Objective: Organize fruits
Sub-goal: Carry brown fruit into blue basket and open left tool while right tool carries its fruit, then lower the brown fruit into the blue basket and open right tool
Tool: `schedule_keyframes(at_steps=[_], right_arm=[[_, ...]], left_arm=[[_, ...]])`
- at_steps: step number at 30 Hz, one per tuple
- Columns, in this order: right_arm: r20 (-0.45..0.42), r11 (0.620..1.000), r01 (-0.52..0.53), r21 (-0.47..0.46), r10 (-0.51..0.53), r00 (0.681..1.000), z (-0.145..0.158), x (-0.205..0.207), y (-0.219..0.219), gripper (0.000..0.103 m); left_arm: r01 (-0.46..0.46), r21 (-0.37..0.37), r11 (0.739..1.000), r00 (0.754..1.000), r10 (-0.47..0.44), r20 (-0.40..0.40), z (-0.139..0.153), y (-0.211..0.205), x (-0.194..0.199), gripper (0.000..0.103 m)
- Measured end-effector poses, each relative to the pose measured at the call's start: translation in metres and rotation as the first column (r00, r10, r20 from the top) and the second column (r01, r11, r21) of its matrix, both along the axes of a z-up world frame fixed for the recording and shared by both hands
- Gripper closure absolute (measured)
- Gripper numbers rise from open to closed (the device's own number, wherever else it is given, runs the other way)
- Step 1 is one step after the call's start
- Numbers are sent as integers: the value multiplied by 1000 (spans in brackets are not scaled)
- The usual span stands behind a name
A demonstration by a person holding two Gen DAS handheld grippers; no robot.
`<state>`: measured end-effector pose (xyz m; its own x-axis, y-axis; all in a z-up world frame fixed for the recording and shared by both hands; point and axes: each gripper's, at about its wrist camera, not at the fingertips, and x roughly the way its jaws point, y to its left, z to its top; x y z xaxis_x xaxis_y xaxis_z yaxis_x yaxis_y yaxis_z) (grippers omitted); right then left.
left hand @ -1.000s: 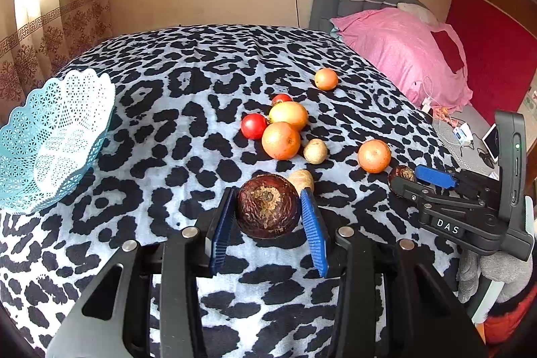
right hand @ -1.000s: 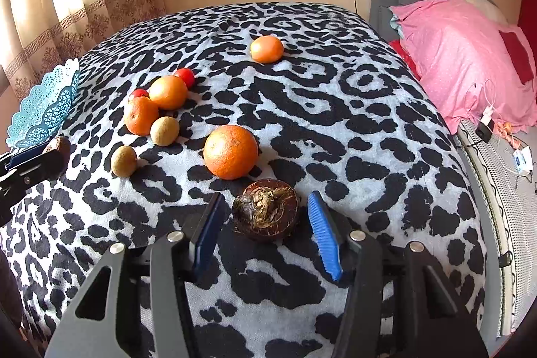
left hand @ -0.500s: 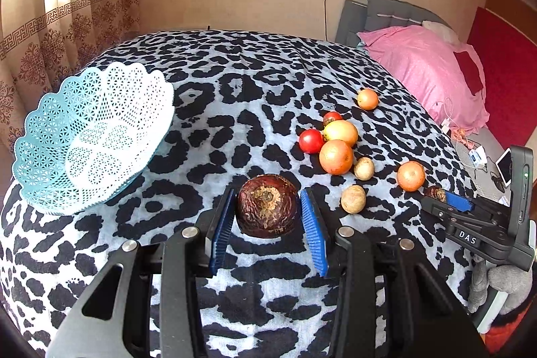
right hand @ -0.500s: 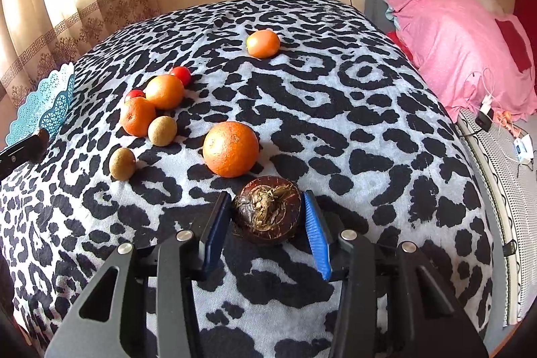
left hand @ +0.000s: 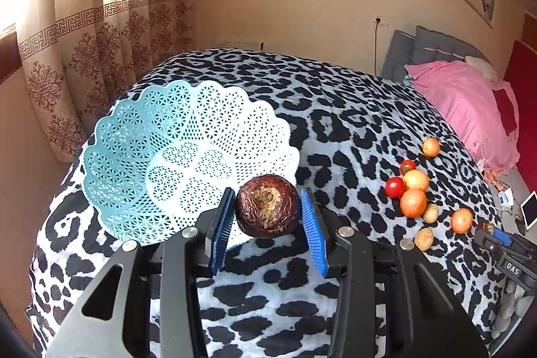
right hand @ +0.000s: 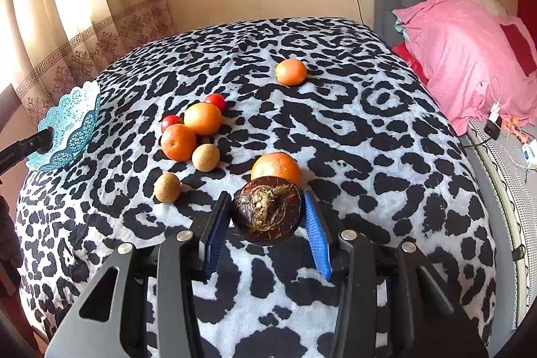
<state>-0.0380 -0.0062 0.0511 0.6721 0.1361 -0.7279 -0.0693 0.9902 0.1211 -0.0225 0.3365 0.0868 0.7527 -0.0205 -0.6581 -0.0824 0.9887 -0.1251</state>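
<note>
Getting swung over to the blue lace basket (left hand: 134,156), the left tongs (left hand: 267,213) are clamped on a dark mangosteen (left hand: 267,210); the right tongs (right hand: 266,217) have now gripped another mangosteen (right hand: 266,214) just above the bed (right hand: 369,130), so drop-off looks next.

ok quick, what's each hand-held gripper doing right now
Left hand-held gripper: closed on a dark brown fruit, near the blue basket.
Right hand-held gripper: closed on another dark brown fruit.

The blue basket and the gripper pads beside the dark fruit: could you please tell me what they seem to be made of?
Blue basket: apparently moulded plastic, matte, with a pierced lattice and scalloped rim. Pads: probably blue rubber or soft plastic, finely ribbed, mounted on black arms, beside the dark fruit.
</note>
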Motion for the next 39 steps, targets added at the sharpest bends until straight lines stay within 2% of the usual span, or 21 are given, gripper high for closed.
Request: schedule_keyframes(at_steps=[4,13,14,15,16,17,18,23,27,34,39], right_arm=[[-1,1000,-16,-2,16,1000,2,3,12,59],[-12,999,-41,-14,41,999,3,13,38,59],[-14,999,-45,-14,45,999,2,14,42,59],[-15,999,-52,-15,51,999,2,16,46,59],[-15,998,-58,-17,58,998,3,17,50,59],[-14,998,-64,-19,64,998,3,19,54,59],[-11,997,-71,-21,71,997,5,20,58,59],[10,992,-121,-26,121,993,15,29,87,59],[34,982,-188,-34,189,981,24,36,119,59],[84,952,-304,-46,307,948,42,49,180,59],[135,927,-374,-34,375,917,58,59,222,59]], left_arm=[[-65,21,998,998,65,-8,-5,25,8,62],[-138,23,990,990,138,-10,-14,59,13,61],[-139,22,990,990,139,-8,-14,61,12,57],[-139,19,990,990,139,-8,-14,63,12,42],[-144,17,989,990,144,-7,-14,65,12,31],[-153,18,988,988,153,1,-13,67,10,15],[-165,21,986,986,165,15,-12,69,8,10],[-213,41,976,976,211,51,-7,79,-1,5],[-238,89,967,970,232,73,-4,81,-6,4],[-236,127,964,970,225,94,1,77,-7,3],[-237,114,965,969,228,92,1,80,-7,3]])
